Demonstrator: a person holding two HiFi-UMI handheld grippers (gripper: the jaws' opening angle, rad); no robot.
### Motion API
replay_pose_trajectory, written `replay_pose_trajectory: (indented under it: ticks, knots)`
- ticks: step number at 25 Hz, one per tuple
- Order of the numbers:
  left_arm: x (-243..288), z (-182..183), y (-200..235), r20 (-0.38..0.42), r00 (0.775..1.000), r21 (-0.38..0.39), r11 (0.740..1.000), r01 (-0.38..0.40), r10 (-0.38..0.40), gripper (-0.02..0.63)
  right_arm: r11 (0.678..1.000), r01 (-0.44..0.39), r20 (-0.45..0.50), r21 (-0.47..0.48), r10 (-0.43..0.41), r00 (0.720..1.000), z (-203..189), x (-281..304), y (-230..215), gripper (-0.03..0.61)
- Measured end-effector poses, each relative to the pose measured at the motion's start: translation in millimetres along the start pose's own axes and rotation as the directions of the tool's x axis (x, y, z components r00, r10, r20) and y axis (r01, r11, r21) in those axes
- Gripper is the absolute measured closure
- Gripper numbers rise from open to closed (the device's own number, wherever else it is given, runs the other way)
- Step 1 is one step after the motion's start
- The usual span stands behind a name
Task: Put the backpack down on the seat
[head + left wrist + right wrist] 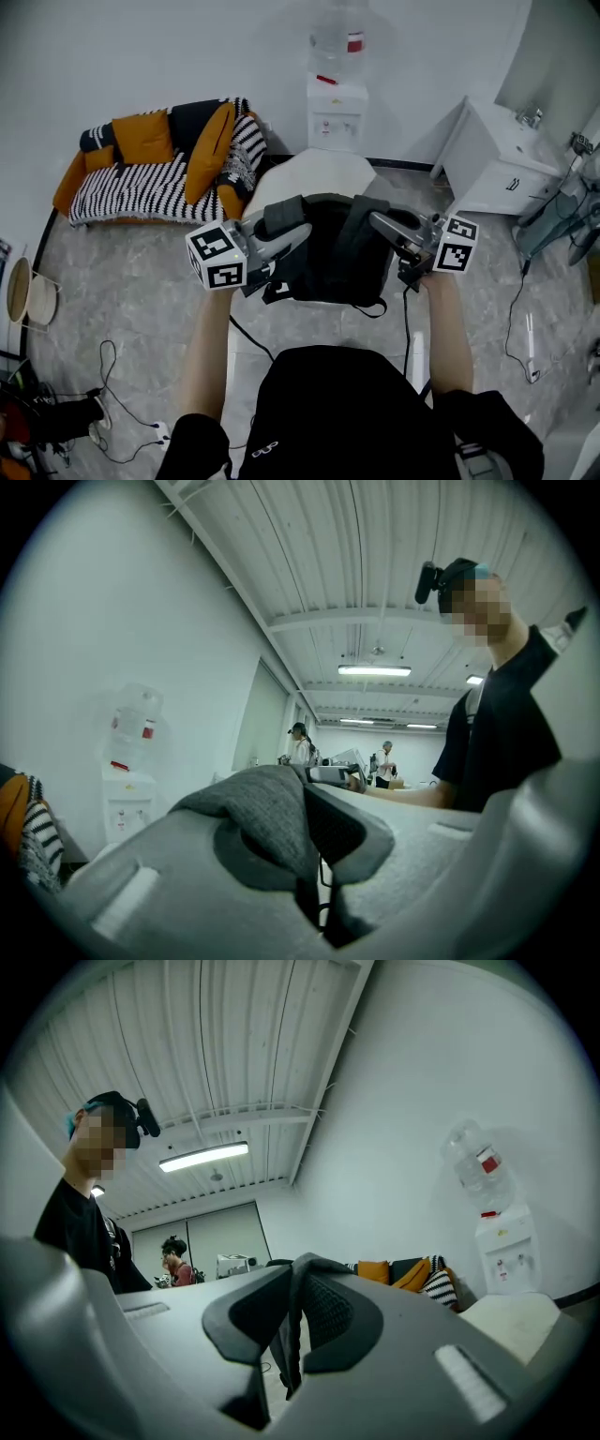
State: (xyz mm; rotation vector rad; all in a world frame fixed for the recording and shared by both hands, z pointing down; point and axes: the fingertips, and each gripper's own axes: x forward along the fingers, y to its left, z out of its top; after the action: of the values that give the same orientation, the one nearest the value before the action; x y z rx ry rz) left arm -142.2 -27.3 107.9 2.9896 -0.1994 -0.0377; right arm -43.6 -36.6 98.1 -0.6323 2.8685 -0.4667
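Looking steeply down at a black backpack (328, 248) held over a white seat (314, 173), covering the seat's near half; unclear whether resting on the seat or hanging just above. Left gripper (286, 236) at the seat's left side, jaws narrow and pinching the grey left shoulder strap (267, 822). Right gripper (384, 225) at the seat's right side, clamped just as tightly on the right shoulder strap (292, 1335). Beyond the seat, a water dispenser (336, 111) against the wall. Left of the seat, a striped sofa (150, 192) with orange cushions (145, 139). Right of the seat, a white cabinet (497, 155).
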Motion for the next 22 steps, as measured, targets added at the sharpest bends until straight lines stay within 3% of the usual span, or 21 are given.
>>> replay_pose_trajectory:
  ticks: [6, 10, 22]
  knots:
    - [4.8, -8.9, 16.7, 0.026, 0.999, -0.037, 0.998, 0.047, -0.046, 0.586, 0.999, 0.032, -0.034, 0.025, -0.031, 0.999, -7.3, 0.8, -15.1, 0.54]
    - [7.2, -29.1, 24.5, 0.001, 0.998, -0.088, 0.994, 0.065, -0.065, 0.586, 0.996, 0.06, -0.097, 0.062, -0.053, 0.994, -25.1, -0.1, -27.2, 0.54]
    - [50.2, -52.0, 72.2, -0.013, 1.0, -0.148, 0.989, 0.015, -0.018, 0.586, 0.988, 0.051, -0.146, 0.149, -0.029, 0.989, -46.8, -15.4, -97.6, 0.54]
